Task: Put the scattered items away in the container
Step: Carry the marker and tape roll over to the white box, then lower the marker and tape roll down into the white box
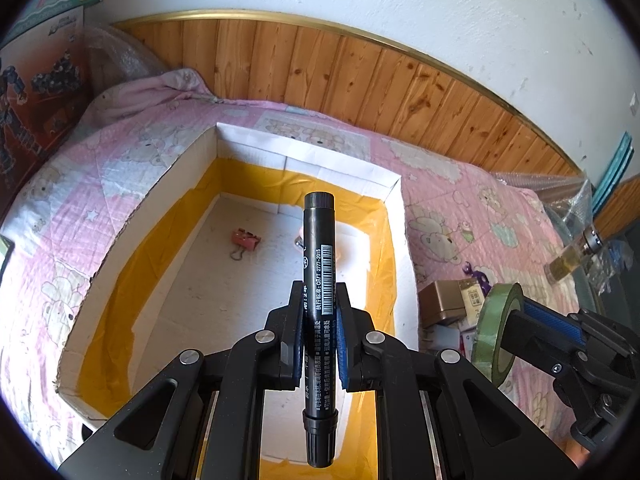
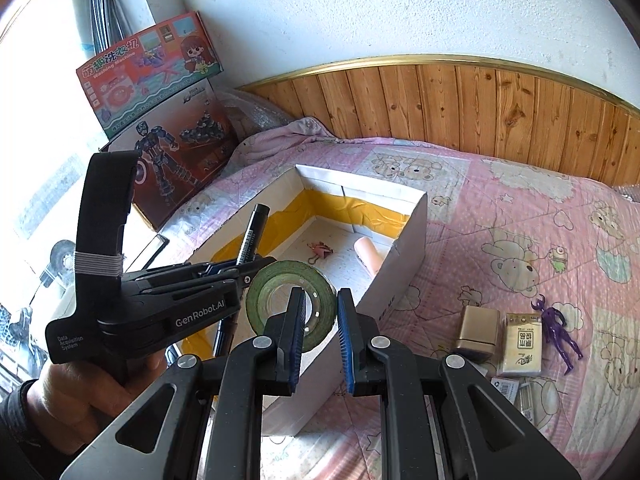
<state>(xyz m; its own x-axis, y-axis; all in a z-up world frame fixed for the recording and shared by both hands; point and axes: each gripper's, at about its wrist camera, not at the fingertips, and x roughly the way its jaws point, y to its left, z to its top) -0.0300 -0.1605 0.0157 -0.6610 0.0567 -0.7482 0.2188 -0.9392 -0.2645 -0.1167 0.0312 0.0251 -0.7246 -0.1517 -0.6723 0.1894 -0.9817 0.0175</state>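
Black marker [image 1: 319,304], clamped mid-barrel by the left gripper [image 1: 319,320], hangs over the container [image 1: 308,154], evidently poised for release; its long axis runs along the fingers, the flat end toward the far wall. Green tape roll [image 2: 291,305] sits on edge, its rim pinched by the right gripper [image 2: 319,342] above the box's near right wall. Inside lie a pink binder clip [image 1: 245,240] and a peach tube [image 2: 370,258]; small packets [image 2: 520,338] remain on the quilt [image 2: 520,220] near its right edge.
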